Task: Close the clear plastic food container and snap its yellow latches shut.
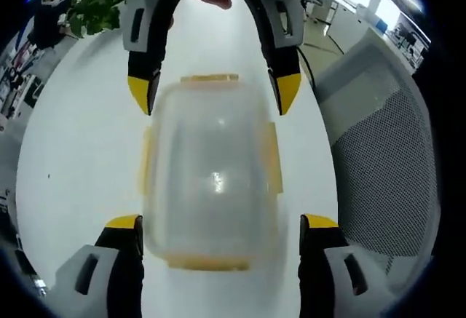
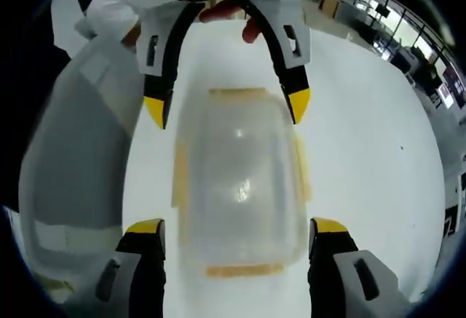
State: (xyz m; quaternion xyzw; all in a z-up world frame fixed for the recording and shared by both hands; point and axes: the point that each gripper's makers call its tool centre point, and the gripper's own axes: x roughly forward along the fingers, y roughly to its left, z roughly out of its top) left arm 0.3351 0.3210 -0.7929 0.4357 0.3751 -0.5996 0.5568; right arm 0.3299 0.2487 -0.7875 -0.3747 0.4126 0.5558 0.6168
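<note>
Clear container (image 1: 211, 172), lid on, yellow latches (image 1: 210, 78)

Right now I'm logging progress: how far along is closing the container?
The lid looks already set on the clear container on the white table. The left gripper and right gripper face each other, both open, jaws straddling its ends. The yellow latches appear flared out, though blur prevents certainty, so snapping them remains.

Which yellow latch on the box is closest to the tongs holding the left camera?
In the left gripper view, it's the yellow latch on the clear plastic food container's bottom edge, between the left tongs' yellow tips. The opposite latch lies by the right tongs.
</note>
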